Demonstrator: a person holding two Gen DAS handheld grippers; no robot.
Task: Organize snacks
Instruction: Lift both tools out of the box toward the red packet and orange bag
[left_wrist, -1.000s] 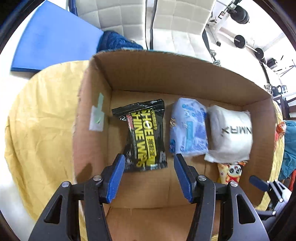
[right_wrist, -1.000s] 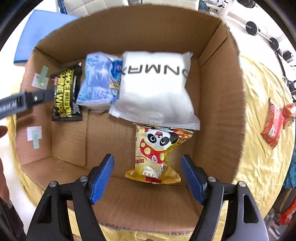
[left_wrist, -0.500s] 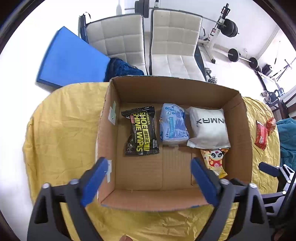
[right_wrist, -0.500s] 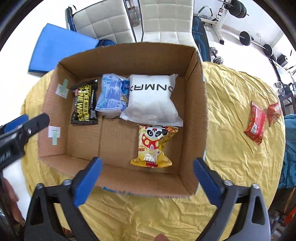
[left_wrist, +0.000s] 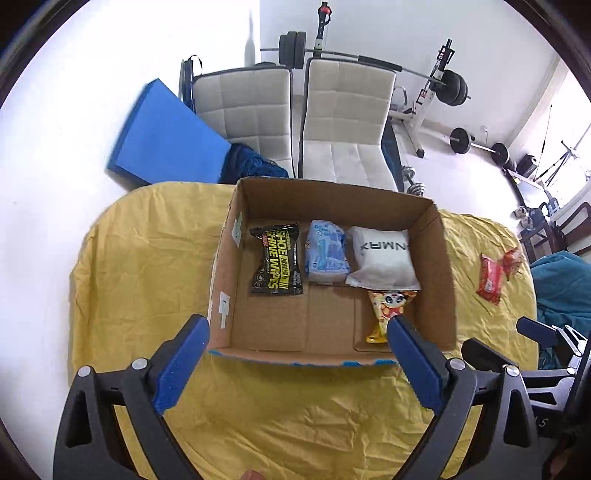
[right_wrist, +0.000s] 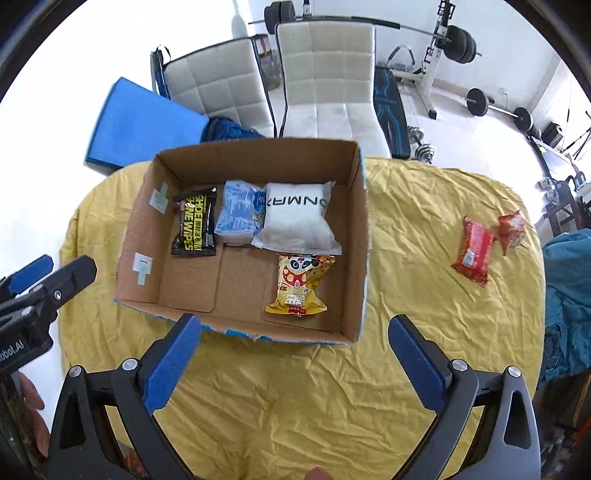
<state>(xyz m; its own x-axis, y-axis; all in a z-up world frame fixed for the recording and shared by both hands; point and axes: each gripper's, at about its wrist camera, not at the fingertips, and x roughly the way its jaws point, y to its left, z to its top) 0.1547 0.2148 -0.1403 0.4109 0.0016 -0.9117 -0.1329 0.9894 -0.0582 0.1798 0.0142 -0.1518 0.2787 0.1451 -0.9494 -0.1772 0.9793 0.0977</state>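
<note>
Risk noted: red snack packet (right_wrist: 472, 251) and smaller red packet (right_wrist: 511, 230) lay outside the cardboard box (right_wrist: 364, 236), at 3 o'clock of it on the yellow-covered surface (right_wrist: 406, 221). Thin crinkly film could slip from the jaws or drag the loose cloth if pinched flat. Larger packet's long axis ran roughly 12 to 6 o'clock, slightly tilted. Right gripper (right_wrist: 293, 352) and left gripper (left_wrist: 297, 354) both hovered with jaws spread wide, empty. Four packs sat inside the box.
</note>
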